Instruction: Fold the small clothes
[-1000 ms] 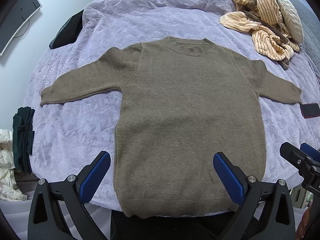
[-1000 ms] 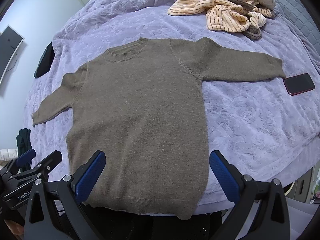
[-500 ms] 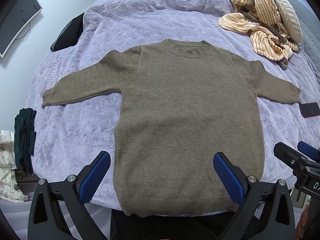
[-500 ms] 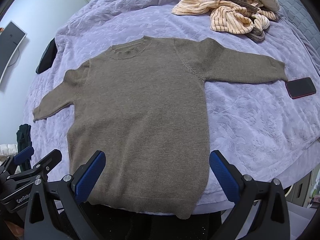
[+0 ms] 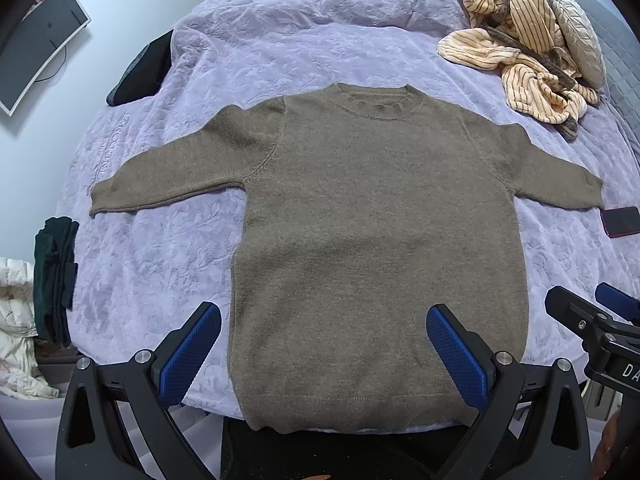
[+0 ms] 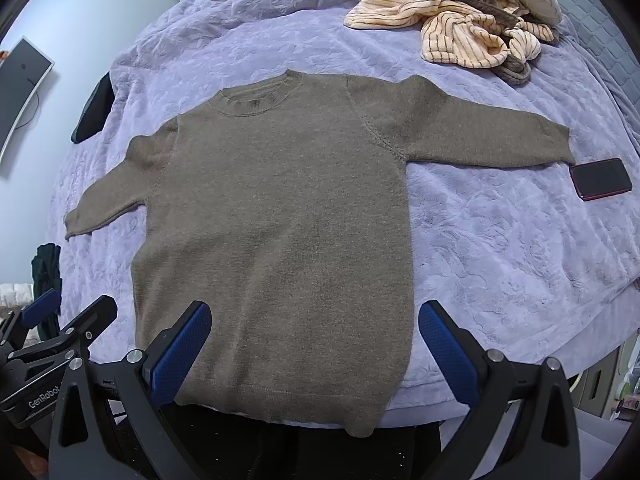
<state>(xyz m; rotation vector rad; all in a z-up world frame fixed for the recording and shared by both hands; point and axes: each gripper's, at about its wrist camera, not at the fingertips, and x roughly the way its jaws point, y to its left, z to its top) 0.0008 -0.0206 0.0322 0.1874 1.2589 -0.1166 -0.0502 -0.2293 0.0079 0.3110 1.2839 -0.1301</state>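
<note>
Brown sweater (image 5: 376, 248) lies flat on the bed (image 5: 280, 40), sleeves spread, unfolded.
Your left hand-held gripper (image 5: 324, 344) and right hand-held gripper (image 6: 314, 340) hover released above its hem; the sleeve cuff (by a phone (image 6: 600, 178)) could drag it.

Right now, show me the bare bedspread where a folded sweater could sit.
Bare bedspread lies between the brown sweater and the bed's right edge, below the phone. Another patch sits under the left sleeve. The far right corner is crowded by striped clothes and a pillow.
</note>
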